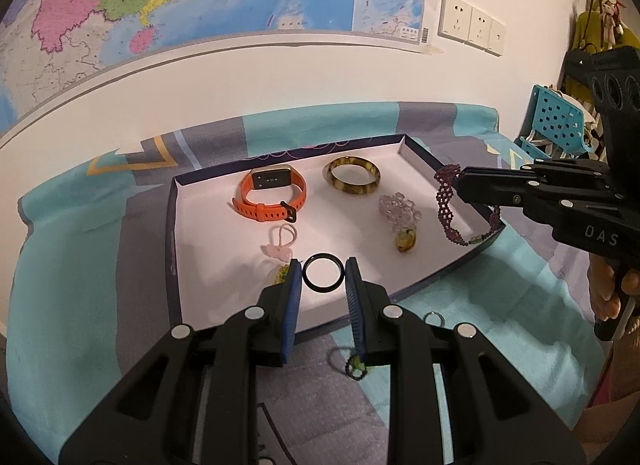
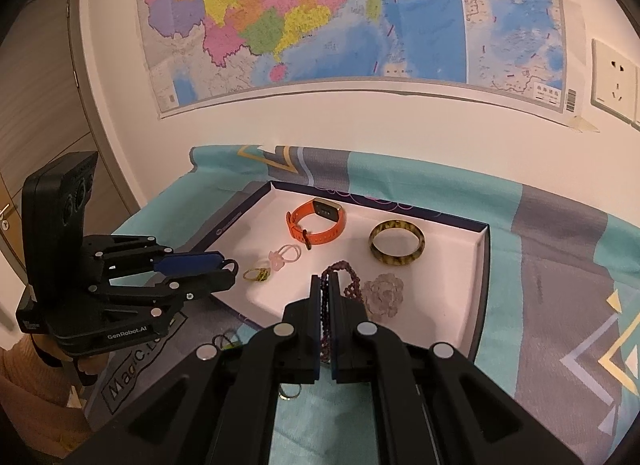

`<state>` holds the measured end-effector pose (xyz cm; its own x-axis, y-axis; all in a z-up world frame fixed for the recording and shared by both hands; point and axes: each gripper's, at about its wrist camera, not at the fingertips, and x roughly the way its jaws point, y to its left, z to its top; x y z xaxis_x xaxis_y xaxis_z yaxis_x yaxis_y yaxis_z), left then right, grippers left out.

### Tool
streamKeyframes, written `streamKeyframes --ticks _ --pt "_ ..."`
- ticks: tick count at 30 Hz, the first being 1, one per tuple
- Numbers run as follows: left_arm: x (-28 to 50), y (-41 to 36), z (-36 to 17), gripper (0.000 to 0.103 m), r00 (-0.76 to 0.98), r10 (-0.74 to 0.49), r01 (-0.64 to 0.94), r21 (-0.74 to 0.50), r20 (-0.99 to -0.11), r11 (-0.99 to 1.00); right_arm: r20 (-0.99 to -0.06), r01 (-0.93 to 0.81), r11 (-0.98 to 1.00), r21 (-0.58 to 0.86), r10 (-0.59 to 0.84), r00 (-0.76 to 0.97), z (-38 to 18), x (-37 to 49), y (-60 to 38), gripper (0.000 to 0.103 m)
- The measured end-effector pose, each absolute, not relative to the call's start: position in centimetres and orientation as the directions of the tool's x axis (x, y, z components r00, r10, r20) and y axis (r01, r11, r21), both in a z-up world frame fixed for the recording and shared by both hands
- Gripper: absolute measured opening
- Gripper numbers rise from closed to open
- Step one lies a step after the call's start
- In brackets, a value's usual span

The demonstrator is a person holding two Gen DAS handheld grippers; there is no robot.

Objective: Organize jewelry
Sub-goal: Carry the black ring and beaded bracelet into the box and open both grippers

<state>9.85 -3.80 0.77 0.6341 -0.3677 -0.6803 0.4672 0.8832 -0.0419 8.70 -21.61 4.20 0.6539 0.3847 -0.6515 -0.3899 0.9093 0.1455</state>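
Sorting well underway, by my reading. White-lined tray already holds most pieces: orange watch toward the tray's far side, tortoiseshell bangle beside it, clear crystal bracelet with an amber bead nearer the tray's right wall, pink charm loop near the tray's middle, small yellow-green ring toward the near-left edge. Left gripper hangs over the tray's near edge, fingers spread a little, a black ring between the blue pads; whether the pads actually touch it, cannot tell. Right gripper is pressed together on a purple beaded bracelet, which dangles above the tray's right wall, not yet set down. Left outside the tray, on the teal-and-grey cloth just off its near edge: a small silver ring and a dark cord with a green charm. Likely snag: the two grippers work close together over the tray, and the crystal bracelet lies beneath the dangling beads.
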Motion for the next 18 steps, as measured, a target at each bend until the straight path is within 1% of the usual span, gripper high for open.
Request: streamKeyframes --ticks 18 --pt "13.2 -4.7 -0.7 0.022 0.619 -0.329 0.439 -0.034 -0.713 0.898 -0.667 -0.370 0.912 0.179 0.389 0.636 2.9 12.7 -21.3 0.002"
